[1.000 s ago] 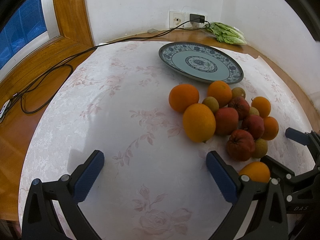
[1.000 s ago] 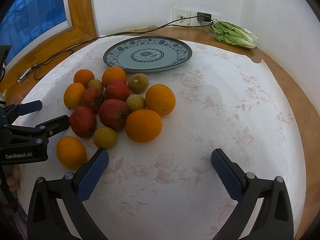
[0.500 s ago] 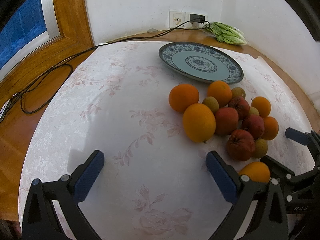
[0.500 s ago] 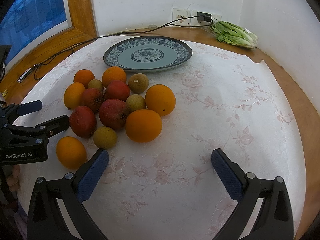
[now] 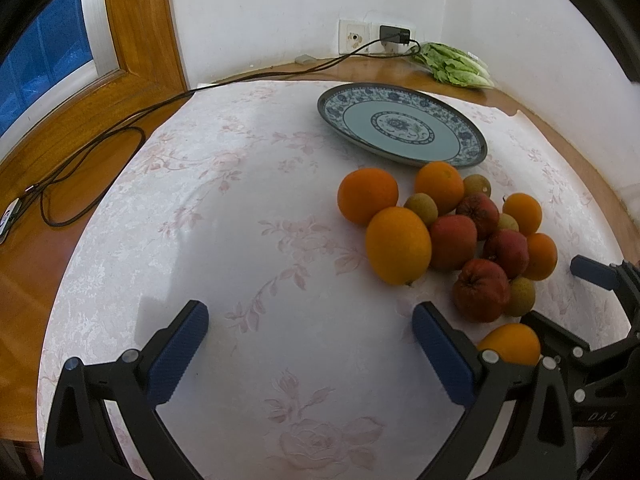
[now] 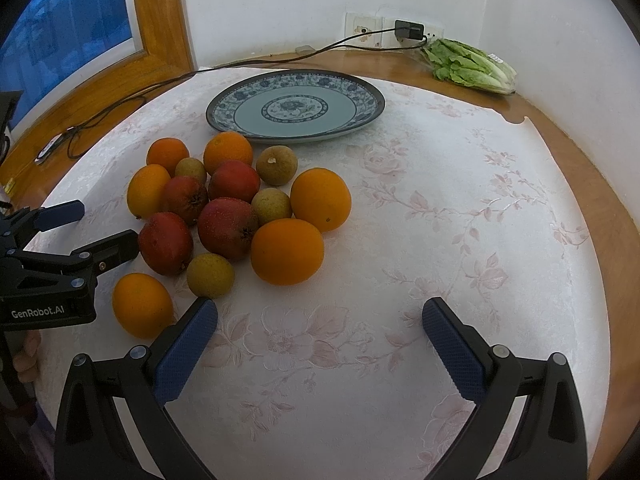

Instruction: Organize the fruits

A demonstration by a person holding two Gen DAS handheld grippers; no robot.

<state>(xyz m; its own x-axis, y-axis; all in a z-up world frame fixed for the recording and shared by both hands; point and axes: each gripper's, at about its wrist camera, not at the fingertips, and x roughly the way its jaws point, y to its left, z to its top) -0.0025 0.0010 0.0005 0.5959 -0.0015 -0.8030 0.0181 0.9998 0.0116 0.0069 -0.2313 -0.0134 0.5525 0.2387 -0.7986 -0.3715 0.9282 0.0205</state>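
Note:
A pile of several oranges, red fruits and small green-brown fruits lies on the white floral tablecloth; it also shows in the left wrist view. Behind it stands an empty blue patterned plate, also in the left wrist view. My left gripper is open and empty over bare cloth, left of the pile; it shows at the left edge of the right wrist view. My right gripper is open and empty in front of the pile. One orange lies apart near its left finger.
A bagged lettuce lies at the back right by the wall sockets. A black cable runs from the charger across the wooden sill to the left. The cloth's edge and wooden rim curve along the right.

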